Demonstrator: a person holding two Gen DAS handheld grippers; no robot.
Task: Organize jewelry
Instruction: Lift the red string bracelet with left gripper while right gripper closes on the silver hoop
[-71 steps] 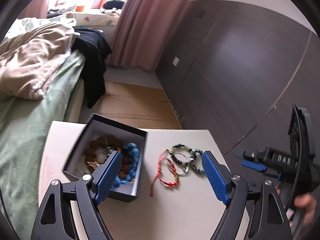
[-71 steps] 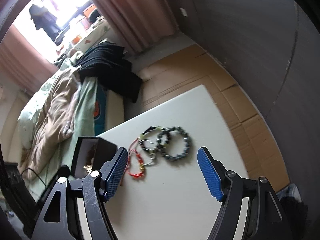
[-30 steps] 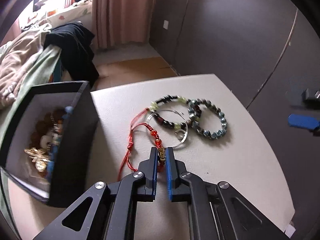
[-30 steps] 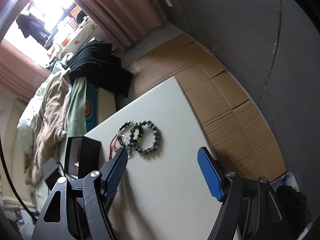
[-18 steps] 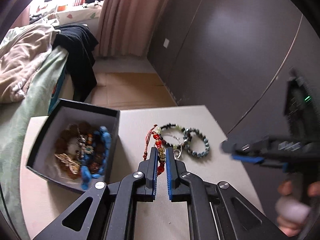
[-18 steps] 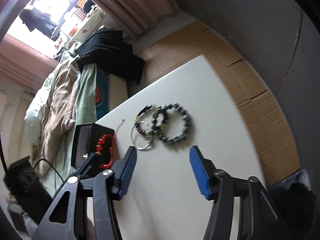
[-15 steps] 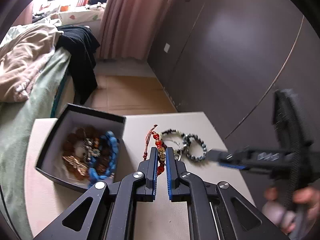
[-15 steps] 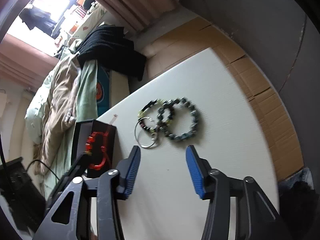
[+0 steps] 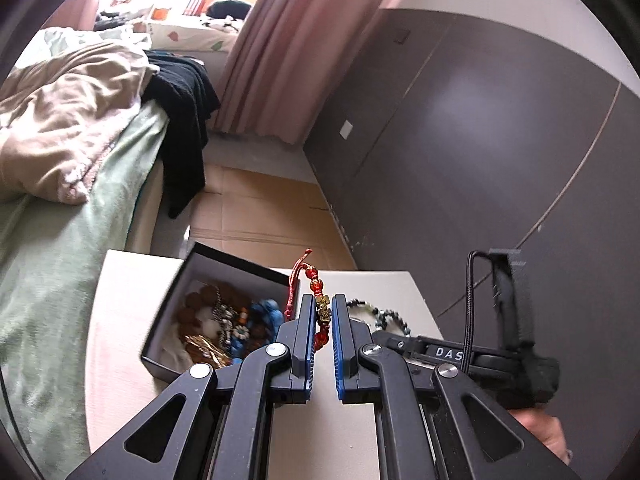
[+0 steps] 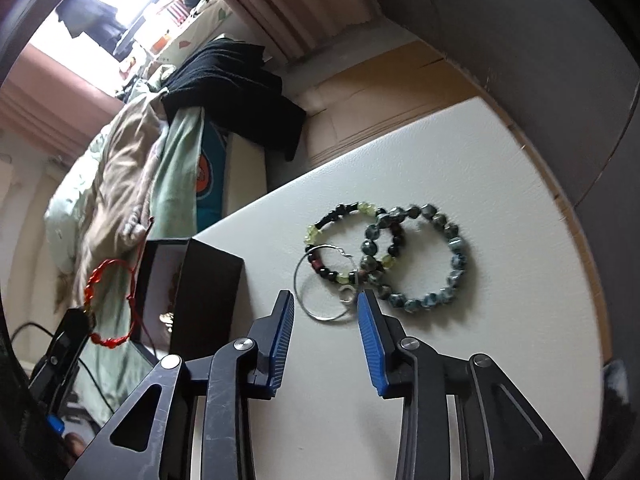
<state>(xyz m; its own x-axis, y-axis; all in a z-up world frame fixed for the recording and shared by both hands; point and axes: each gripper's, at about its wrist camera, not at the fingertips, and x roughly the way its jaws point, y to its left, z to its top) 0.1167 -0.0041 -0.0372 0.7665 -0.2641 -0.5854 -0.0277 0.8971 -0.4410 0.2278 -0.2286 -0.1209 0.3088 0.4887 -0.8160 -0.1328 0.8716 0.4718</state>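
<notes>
My left gripper (image 9: 322,314) pinches the red cord bracelet (image 9: 319,296) in near-closed jaws, held above the table beside the black box (image 9: 224,276), which already holds jewelry. My right gripper (image 10: 326,312), jaws just narrowing but empty, straddles the silver ring (image 10: 320,284); two beaded bracelets (image 10: 424,256) remain on the white table (image 10: 520,240). Beyond: bed (image 9: 52,184), curtain (image 9: 280,52).

The right gripper (image 9: 404,344) was blurred in the left wrist view, its fingertips hidden behind the left gripper (image 9: 322,312); the beaded bracelets (image 9: 384,316) showed only partly there; the black box (image 10: 208,284) hid most of its contents from the right wrist view; a hand (image 9: 548,436) was cut off at the frame's edge.
</notes>
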